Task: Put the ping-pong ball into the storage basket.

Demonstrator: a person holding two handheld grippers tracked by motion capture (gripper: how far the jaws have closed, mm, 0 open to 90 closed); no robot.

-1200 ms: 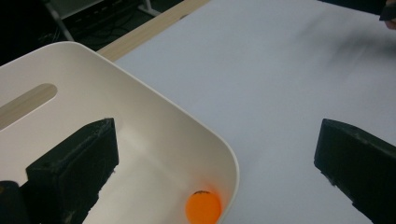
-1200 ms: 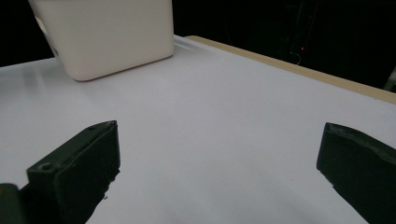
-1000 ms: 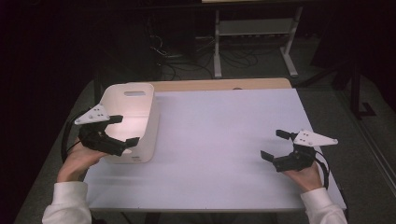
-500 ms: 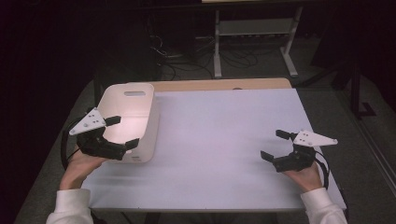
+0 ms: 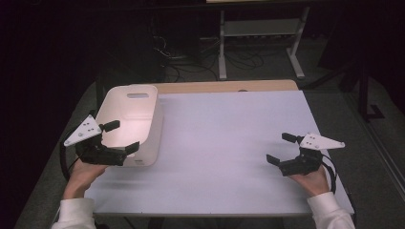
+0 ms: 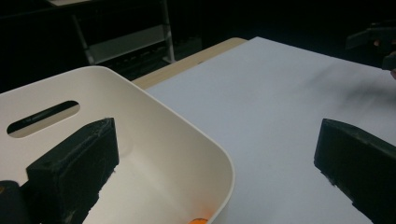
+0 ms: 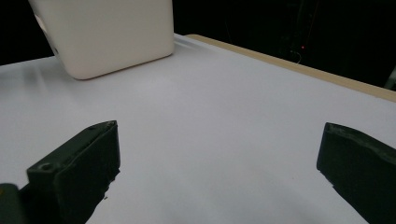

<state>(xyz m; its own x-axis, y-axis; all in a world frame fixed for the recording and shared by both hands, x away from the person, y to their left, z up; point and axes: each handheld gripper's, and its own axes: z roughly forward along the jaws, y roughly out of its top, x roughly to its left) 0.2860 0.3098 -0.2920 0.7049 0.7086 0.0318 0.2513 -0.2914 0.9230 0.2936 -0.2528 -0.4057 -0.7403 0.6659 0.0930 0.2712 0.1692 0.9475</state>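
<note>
The left gripper (image 5: 119, 137), jaws wide apart, is straddling the near corner of the white bin (image 5: 143, 125) at the table's (image 5: 229, 143) left, apparently for access inside. The right gripper (image 5: 282, 149), equally spread, is idling empty. An orange object (image 6: 200, 220) in the bin is cut off.

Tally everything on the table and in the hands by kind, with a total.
White bin: 1
Orange thing inside the bin, mostly hidden: 1
Black two-jaw grippers, left gripper and right gripper, both open: 2
Total: 4
</note>
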